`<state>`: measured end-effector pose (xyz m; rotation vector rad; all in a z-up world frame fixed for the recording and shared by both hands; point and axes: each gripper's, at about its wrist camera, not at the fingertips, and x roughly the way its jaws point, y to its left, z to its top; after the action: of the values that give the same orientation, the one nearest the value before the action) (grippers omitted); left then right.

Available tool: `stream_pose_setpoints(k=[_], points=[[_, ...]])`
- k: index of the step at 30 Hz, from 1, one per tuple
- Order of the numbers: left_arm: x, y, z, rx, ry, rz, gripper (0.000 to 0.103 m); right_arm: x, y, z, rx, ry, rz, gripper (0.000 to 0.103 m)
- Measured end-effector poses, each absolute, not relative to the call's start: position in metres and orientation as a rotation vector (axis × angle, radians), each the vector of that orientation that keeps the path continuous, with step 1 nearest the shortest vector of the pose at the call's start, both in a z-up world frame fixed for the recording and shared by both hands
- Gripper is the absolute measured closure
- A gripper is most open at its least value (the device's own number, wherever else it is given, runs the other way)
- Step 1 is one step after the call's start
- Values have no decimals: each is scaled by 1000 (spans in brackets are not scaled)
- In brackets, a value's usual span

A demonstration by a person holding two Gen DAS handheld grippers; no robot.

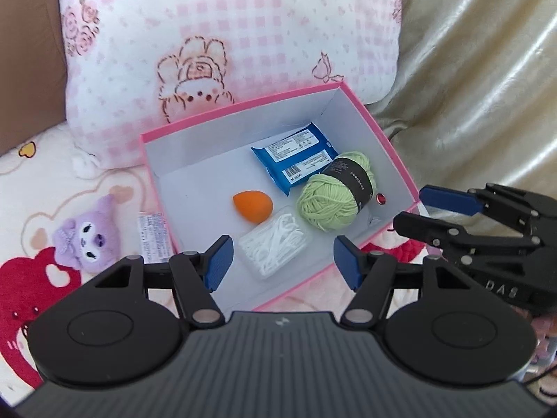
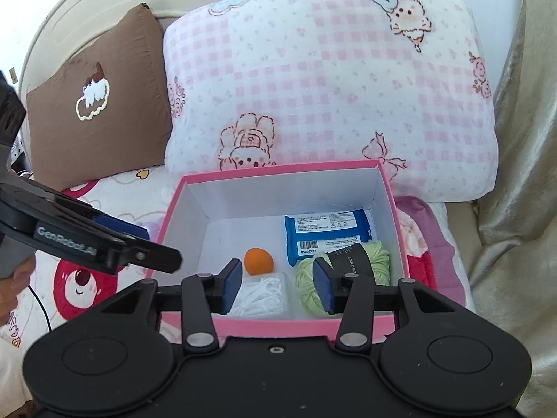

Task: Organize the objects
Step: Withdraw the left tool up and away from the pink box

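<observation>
Pink box (image 1: 400, 160) on the bed holds yarn (image 1: 334, 191), blue packet (image 1: 296, 156), orange sponge (image 1: 252, 205) and floss picks (image 1: 275, 244). Purple plush (image 1: 83, 240) lies outside, likely overlooked. Left gripper (image 1: 282, 261) and right gripper (image 2: 276, 285) hover angled downward, jaws parted, empty; close together, they risk colliding.

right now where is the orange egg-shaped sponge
The orange egg-shaped makeup sponge lies on the white floor of the pink-rimmed cardboard box, left of the green yarn ball and just behind the clear case of white floss picks.
</observation>
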<state>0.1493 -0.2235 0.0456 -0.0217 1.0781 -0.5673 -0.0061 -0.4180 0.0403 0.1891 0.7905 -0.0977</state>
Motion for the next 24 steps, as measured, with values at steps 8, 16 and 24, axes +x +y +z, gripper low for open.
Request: stream_pose_setpoints(k=[8,16,24], points=[[123,-183,55,-43,1087,-559,40,-18,-385,45,237,788,-51,49],[101,-135,66,-75,1081,-572,40,-22,-350,55,205,819,-44,36],[89,-106,74,-114,1072,-584,40,-35,-310,70,266,797,16,36]])
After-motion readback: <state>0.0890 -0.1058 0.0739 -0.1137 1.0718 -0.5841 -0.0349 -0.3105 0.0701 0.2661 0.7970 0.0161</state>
